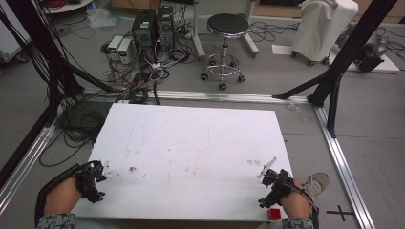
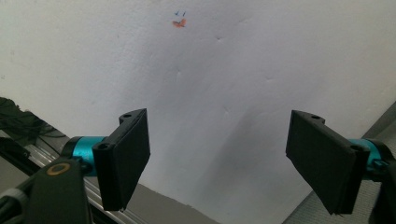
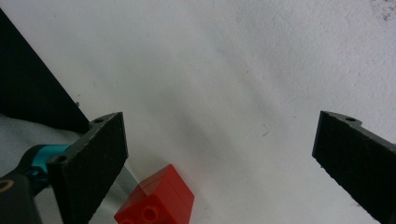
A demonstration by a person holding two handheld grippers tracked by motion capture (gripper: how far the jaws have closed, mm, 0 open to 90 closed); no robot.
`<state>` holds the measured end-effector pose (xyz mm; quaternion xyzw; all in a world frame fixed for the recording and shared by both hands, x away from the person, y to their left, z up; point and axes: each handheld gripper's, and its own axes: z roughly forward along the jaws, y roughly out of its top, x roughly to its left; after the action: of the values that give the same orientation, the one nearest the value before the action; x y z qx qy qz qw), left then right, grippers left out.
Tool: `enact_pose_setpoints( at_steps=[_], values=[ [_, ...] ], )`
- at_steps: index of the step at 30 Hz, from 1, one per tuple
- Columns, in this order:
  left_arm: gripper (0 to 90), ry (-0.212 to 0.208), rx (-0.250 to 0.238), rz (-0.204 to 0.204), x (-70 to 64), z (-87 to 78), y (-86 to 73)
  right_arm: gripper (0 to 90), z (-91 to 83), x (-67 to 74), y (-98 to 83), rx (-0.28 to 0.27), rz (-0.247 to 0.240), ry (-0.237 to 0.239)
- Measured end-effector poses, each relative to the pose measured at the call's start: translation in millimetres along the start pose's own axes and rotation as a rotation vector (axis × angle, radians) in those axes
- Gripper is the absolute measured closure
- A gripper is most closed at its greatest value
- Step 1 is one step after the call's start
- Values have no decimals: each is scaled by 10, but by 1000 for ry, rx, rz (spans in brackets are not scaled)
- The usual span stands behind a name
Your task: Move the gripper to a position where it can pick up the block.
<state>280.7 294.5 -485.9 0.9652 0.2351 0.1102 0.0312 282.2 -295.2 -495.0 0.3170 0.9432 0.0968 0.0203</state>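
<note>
A white board (image 1: 191, 143) lies flat as the work surface. A small red brick (image 1: 273, 214) sits at its near right edge; in the right gripper view the red brick (image 3: 156, 198) lies low between the jaws, nearer the left one. My right gripper (image 3: 219, 154) is open with nothing held; from above the right gripper (image 1: 270, 183) hovers over the board's near right corner, just beyond the brick. At the near left edge my left gripper (image 1: 98, 174) rests, and the left gripper (image 2: 217, 149) stands open over bare board, empty.
Small orange and blue marks (image 2: 179, 21) dot the board ahead of the left gripper. Beyond the board lie a metal floor rail (image 1: 215, 96), tangled cables and computer boxes (image 1: 153, 28), a stool (image 1: 227, 28) and black frame struts (image 1: 344, 52). A shoe (image 1: 317, 181) sits right of the board.
</note>
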Motion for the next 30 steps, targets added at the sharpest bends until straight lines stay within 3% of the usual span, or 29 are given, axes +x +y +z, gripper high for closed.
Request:
enact_pose_setpoints(
  at_steps=[9, 30],
  values=[
    [220, 4, -5, 0, -3, -13, 7, 25, -66, 14, -21, -6, -42, -4],
    [220, 18, -17, 6, -8, -26, 13, 26, -135, 58, -82, 11, -253, -18]
  ],
)
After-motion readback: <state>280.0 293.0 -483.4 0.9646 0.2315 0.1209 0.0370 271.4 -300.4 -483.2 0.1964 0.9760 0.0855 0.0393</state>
